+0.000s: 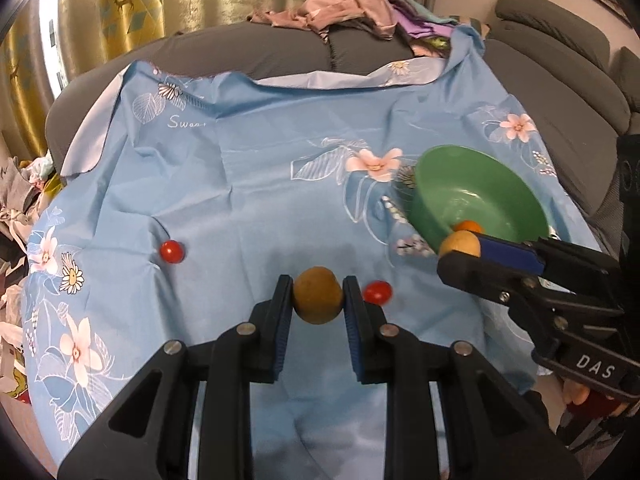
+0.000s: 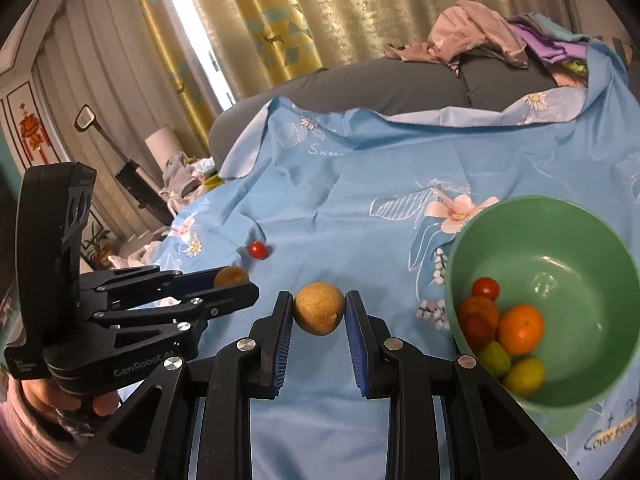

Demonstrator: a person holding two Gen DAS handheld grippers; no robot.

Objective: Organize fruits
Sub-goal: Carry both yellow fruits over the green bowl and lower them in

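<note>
Daylight glares through the gap in the curtains (image 2: 192,36) at upper left of both views, blown out white. The blue cloth (image 1: 240,184) is evenly, softly lit, with faint shadows. Fisheye bending and dark vignetting mark the edges; detail is slightly soft.

The right gripper (image 1: 460,254) bore "DAS" in white on its black body, and the left gripper (image 2: 236,282) carried "GenRobot.AI" on its handle. The blue floral cloth (image 1: 248,184) showed a white script word beginning "Swee"; near the green bowl (image 2: 560,412) it read partly "Cover".
</note>
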